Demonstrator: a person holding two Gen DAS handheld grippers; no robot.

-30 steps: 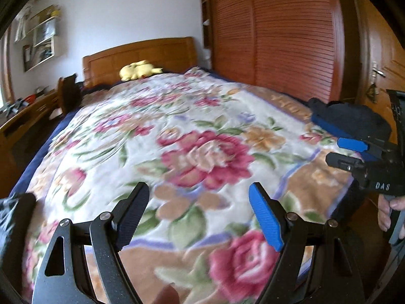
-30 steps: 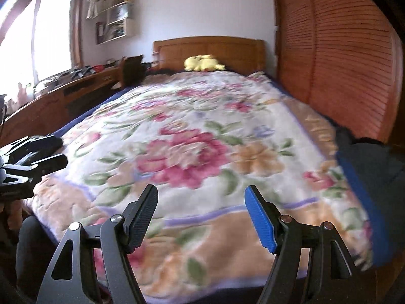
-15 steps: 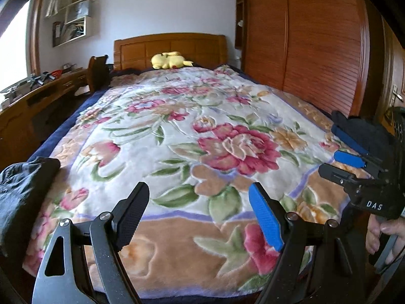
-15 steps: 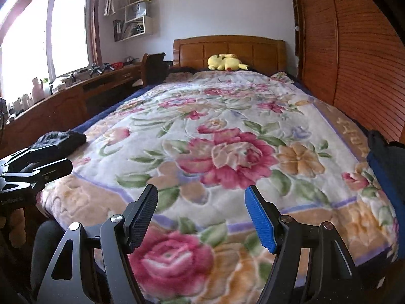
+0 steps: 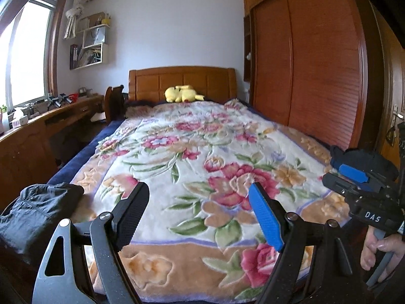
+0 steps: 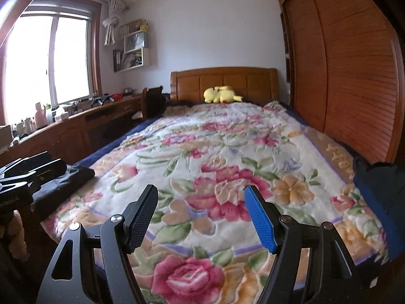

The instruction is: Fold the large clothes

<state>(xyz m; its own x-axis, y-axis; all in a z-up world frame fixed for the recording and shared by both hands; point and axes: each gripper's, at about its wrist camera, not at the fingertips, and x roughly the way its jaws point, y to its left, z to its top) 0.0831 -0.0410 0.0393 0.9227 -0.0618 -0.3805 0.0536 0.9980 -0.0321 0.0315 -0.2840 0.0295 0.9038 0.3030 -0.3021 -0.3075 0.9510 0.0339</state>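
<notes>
Both your grippers hang empty, left gripper point(image 5: 197, 212) and right gripper point(image 6: 201, 215) spread wide. Dark folded garment point(image 5: 38, 210) sits at nine o'clock on the floral blanket point(image 5: 202, 157); another dark garment point(image 6: 379, 185) lies at three o'clock. Grab carelessly and you'll likely pinch blanket too.

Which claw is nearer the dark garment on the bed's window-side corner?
Left. The left claw hangs just beside the dark garment at that corner; the right claw is farther along the foot edge, toward the wardrobe.
</notes>
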